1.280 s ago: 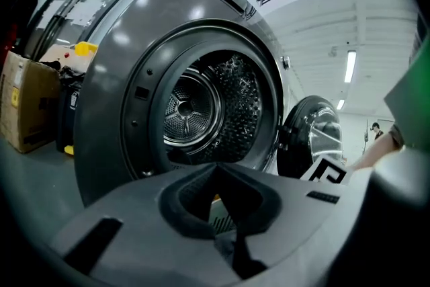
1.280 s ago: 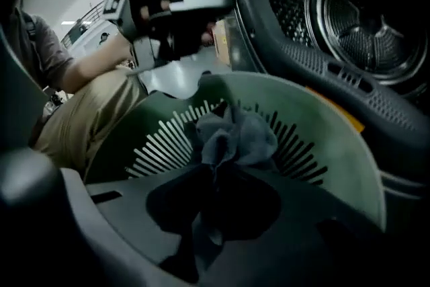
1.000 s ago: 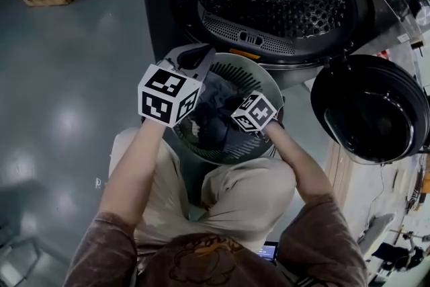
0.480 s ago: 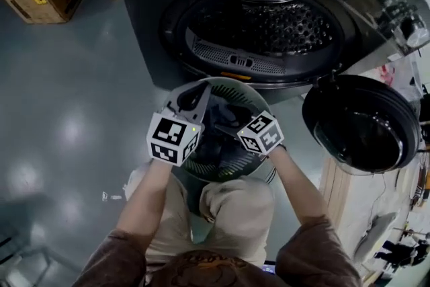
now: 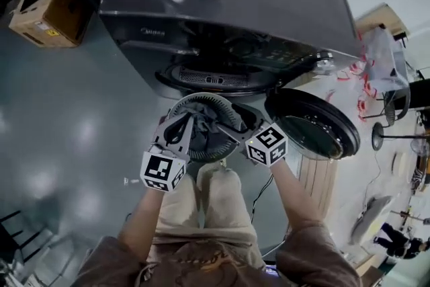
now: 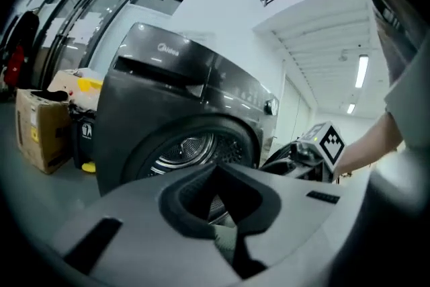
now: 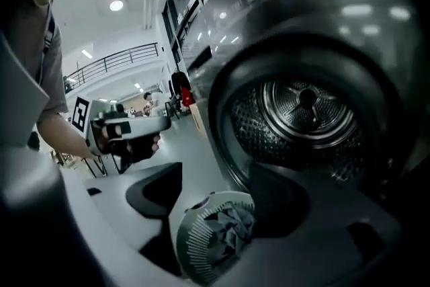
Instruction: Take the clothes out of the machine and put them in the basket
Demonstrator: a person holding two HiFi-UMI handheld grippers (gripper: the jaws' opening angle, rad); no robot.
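Below, round slatted basket, crumpled dark clothes, perforated metal drum.

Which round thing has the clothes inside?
The basket on the floor before the machine: crumpled clothes lie in it. The drum looks empty, and the open door holds nothing.

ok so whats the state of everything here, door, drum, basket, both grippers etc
washer door: swung open
drum: looks empty
basket: upright, holding clothes
left gripper: shut, empty
right gripper: open, jaws have just been opening, nothing held between them
cardboard box: flaps open
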